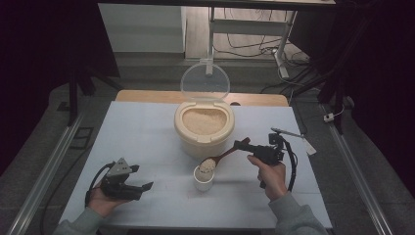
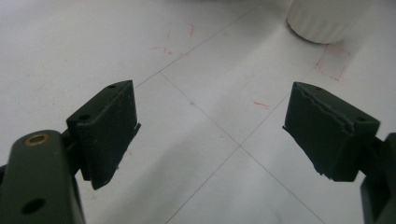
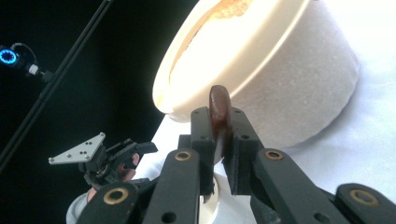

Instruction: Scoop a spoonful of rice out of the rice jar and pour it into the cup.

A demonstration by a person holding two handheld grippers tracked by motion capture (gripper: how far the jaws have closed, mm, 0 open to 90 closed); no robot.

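Note:
A cream rice container (image 1: 204, 128) stands at the table's middle with its clear lid (image 1: 205, 82) flipped up; it holds rice. In front of it stands a small white cup (image 1: 203, 180). My right gripper (image 1: 243, 145) is shut on the handle of a dark brown wooden spoon (image 1: 221, 157). The spoon's bowl, heaped with rice, hovers over the cup. In the right gripper view the spoon handle (image 3: 220, 112) sits clamped between the jaws, with the container (image 3: 280, 79) behind. My left gripper (image 1: 142, 188) rests open at the front left, nothing between its fingers (image 2: 109, 130); the cup's base (image 2: 322, 21) is beyond it.
The table (image 1: 147, 132) is covered in white, with thin lines and faint red marks (image 2: 180, 39) on it. A wooden strip (image 1: 147, 96) runs along the far edge. Dark stands and cables (image 1: 254, 46) lie beyond the table.

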